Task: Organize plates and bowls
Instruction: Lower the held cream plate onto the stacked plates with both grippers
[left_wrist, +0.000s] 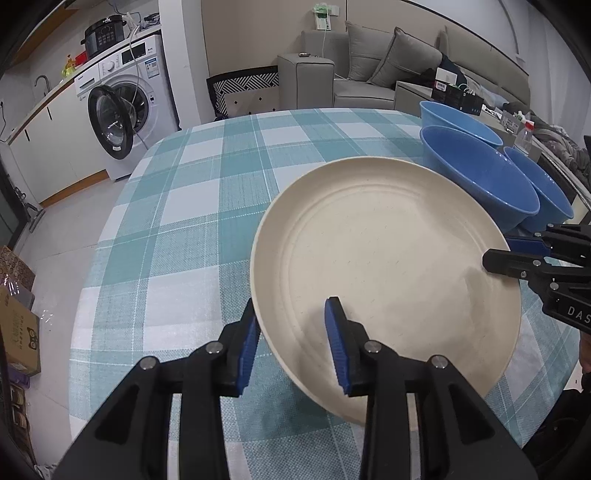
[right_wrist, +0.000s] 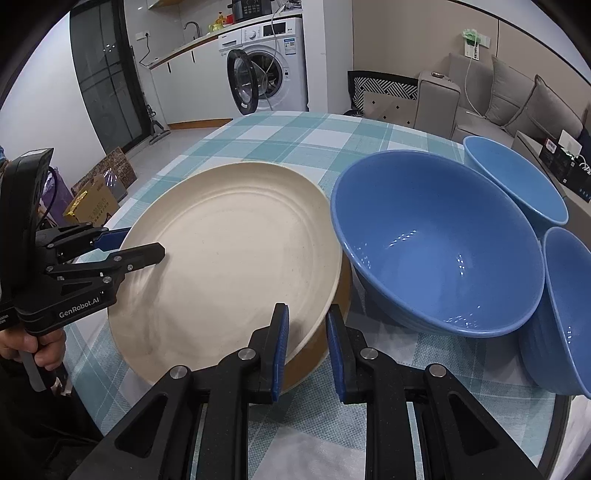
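Three blue bowls (right_wrist: 439, 243) sit bunched along the desk's (left_wrist: 192, 206) right edge, all upright and touching or nearly touching each other. Just left of them is the cream plate (right_wrist: 229, 266), near the front edge, and in the right wrist view it's tilted, with a brownish plate (right_wrist: 317, 350) peeking out underneath its right rim. Loads of open room on the far and left part of the checked cloth, nothing on it all the way to the far edge.

Left gripper (left_wrist: 293, 343) has its fingers spread around the plate's left rim, one blue pad outside the rim and one over the inside; there's a visible gap, so it's not clamped. Right gripper (right_wrist: 304, 350) straddles the plate's right rim, fingers narrowly apart: the left pad sits over the cream plate, the right one outside the rim. Can't tell for sure if those pads actually press the rim.
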